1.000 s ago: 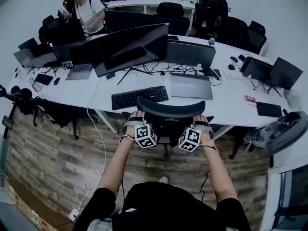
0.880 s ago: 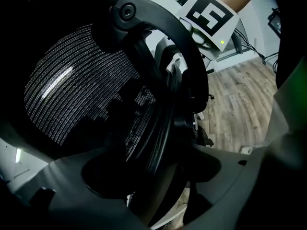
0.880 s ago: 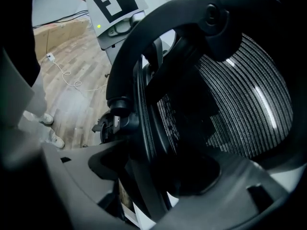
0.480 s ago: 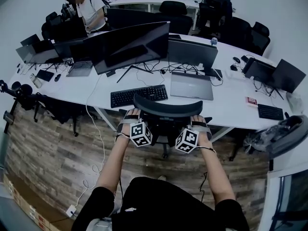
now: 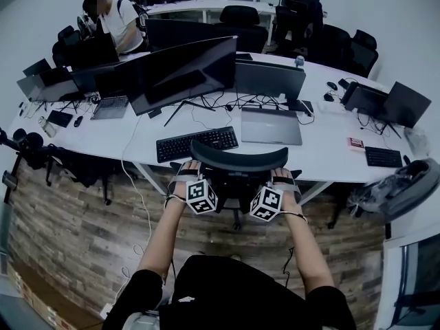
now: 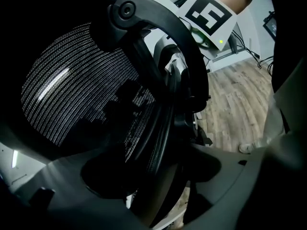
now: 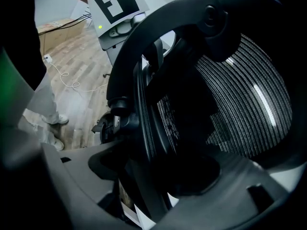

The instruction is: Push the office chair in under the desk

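The black mesh-backed office chair [image 5: 239, 158] stands at the near edge of the white desk [image 5: 323, 153], its seat partly beneath the desktop. My left gripper [image 5: 188, 173] clamps the left side of the backrest frame and my right gripper [image 5: 282, 177] clamps the right side. In the left gripper view the mesh back [image 6: 72, 95] fills the picture and the frame bar runs down between the jaws of the left gripper [image 6: 158, 176]. The right gripper view mirrors this: mesh [image 7: 230, 104], with the bar held in the right gripper [image 7: 144, 176].
On the desk ahead of the chair lie a keyboard [image 5: 197, 144] and a closed laptop [image 5: 271, 126], behind them wide monitors [image 5: 182, 71] and cables. A cable [image 5: 141, 205] trails over the wooden floor. A person [image 5: 113, 19] sits far left. More chairs [image 5: 344, 43] stand behind.
The chair back and both grippers on it have edged slightly toward the desk. The grips have not changed.
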Tool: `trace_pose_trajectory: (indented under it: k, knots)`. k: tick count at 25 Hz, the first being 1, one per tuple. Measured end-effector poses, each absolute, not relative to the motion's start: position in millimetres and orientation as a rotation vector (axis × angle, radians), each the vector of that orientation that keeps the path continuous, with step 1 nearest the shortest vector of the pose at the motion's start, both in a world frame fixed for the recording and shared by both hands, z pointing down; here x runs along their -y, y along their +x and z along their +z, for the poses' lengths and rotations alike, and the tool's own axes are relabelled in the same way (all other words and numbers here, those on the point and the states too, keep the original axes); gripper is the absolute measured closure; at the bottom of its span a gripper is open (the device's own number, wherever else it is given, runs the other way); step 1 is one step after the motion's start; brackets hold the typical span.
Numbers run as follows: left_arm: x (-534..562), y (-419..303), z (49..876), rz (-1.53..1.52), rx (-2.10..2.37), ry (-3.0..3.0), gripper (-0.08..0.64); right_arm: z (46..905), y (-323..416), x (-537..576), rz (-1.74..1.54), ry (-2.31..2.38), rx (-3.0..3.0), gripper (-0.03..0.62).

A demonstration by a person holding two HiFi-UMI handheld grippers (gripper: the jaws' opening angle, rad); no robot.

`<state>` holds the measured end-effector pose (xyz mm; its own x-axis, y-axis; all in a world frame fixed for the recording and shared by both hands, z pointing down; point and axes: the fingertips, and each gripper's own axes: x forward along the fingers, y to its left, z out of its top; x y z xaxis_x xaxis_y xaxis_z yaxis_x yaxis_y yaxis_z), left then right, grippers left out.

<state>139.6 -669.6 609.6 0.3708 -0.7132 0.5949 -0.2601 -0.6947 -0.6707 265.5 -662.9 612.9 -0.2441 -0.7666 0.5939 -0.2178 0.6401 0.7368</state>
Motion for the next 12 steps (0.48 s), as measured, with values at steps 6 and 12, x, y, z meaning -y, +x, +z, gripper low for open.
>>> trace_pose_trajectory:
  k: [6, 12]
  knots:
    - [680.5, 129.0, 610.7, -1.278, -0.814, -2.162, 0.196, 613.5, 254.8, 668.5, -0.621, 0.821, 1.770, 0.279]
    - [682.6, 126.0, 610.9, -1.239, -0.790, -2.173, 0.196, 614.0, 252.0, 670.3, -0.604, 0.834, 1.752, 0.279]
